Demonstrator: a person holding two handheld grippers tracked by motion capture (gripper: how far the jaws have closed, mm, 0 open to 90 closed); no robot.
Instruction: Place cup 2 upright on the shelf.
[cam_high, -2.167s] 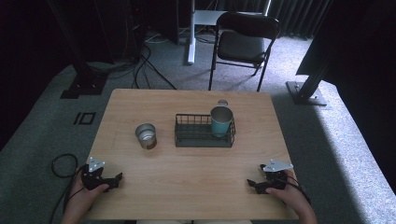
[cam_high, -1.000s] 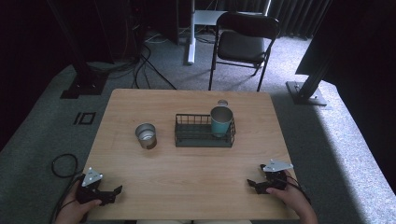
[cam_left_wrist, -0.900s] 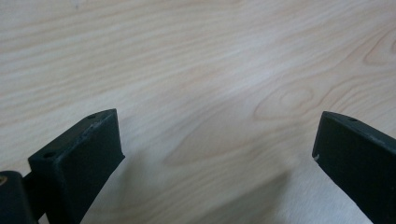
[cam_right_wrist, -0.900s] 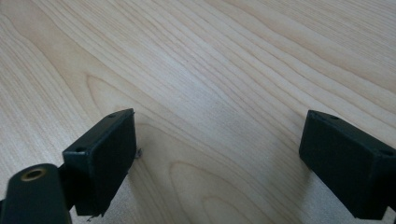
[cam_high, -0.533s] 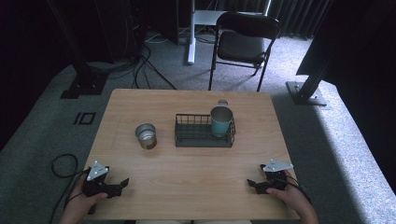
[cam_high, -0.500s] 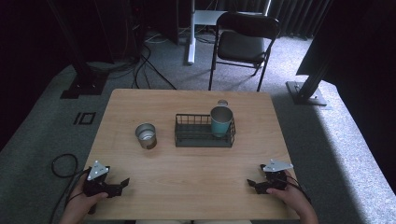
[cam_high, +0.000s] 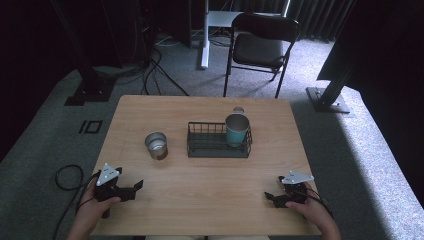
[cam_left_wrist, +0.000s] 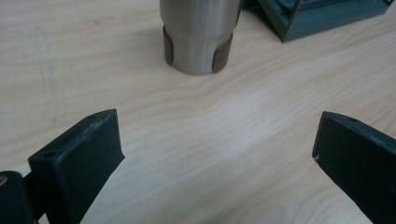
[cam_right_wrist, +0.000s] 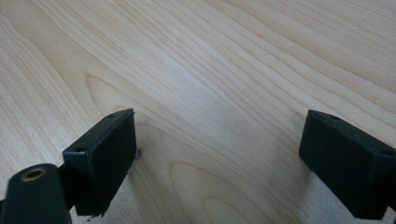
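**Left tool lined up on steel cup, grasp not started**

Left tool (cam_high: 131, 188) sits at the near-left corner of the tabletop (cam_high: 210, 200), jaws spread wide, nothing between them. In the left gripper view the steel cup (cam_left_wrist: 198, 35) stands upright straight ahead, well apart from the jaws, roughly centred in the gap. In the high view the cup (cam_high: 156, 145) is left of centre, just beside the wire basket (cam_high: 219, 150) but not touching as far as I can tell.

Doing the step well, my read:
- Go forward along the current line; the cup is already about centred, so little sideways fix needed.
- Keep the jaws wide till they straddle the cup wall, then close on the straight lower body, not the tapered foot.
- Smooth round metal may slip, so grip level and square.
- Mind the basket corner on the right of the cup; the right jaw passes near it.

Containers, left to right:
- Steel cup: open top, mouth up; looks empty in the high view, but the bottom is too small to be sure.
- Basket: dark wire, centre of tabletop, holds a teal cup (cam_high: 236, 129) upright at its right end; left part of the basket bare.
- Teal cup: inside is dark, contents can't be told.
- Small round thing (cam_high: 238, 109) beyond the basket, too small to identify.

Right tool (cam_high: 271, 197) rests at the near-right, jaws released and wide over bare wood, well apart from everything.
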